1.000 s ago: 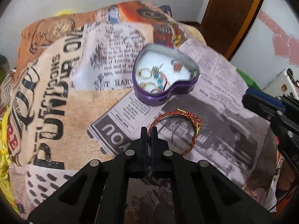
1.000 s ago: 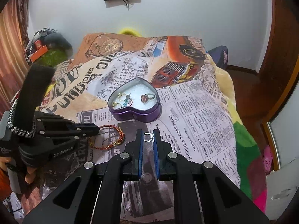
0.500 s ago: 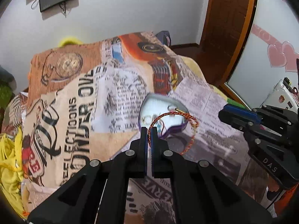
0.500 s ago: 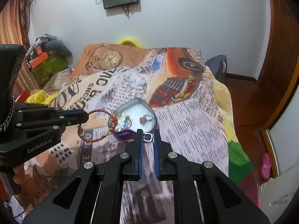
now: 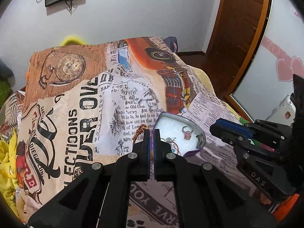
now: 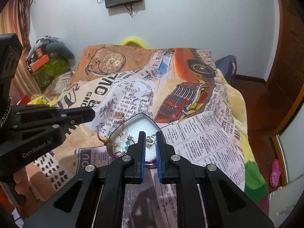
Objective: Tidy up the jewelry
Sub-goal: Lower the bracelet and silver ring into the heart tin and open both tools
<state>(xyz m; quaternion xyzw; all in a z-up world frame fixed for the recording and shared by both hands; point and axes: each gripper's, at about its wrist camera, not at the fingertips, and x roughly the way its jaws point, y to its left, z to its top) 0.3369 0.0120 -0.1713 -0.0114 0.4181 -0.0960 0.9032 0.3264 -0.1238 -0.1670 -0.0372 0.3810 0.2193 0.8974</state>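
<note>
- White walls and a brown door stand behind a bed; its blanket (image 6: pixel 199 136) carries a print of newspaper and an old car.
- On the blanket lies a purple heart-shaped tin (image 6: pixel 141 118), open, probably so that each piece can be dropped in; rings and earrings already lie inside.
- Left gripper (image 5: pixel 151 133) has its jaws pressed together on a red-gold cord bracelet (image 5: pixel 139 131), which hangs just beside the tin's rim.
- Right gripper (image 6: pixel 150 135) pinches a small silver ring (image 6: pixel 150 139) directly over the tin, I judge ready for release.
</note>
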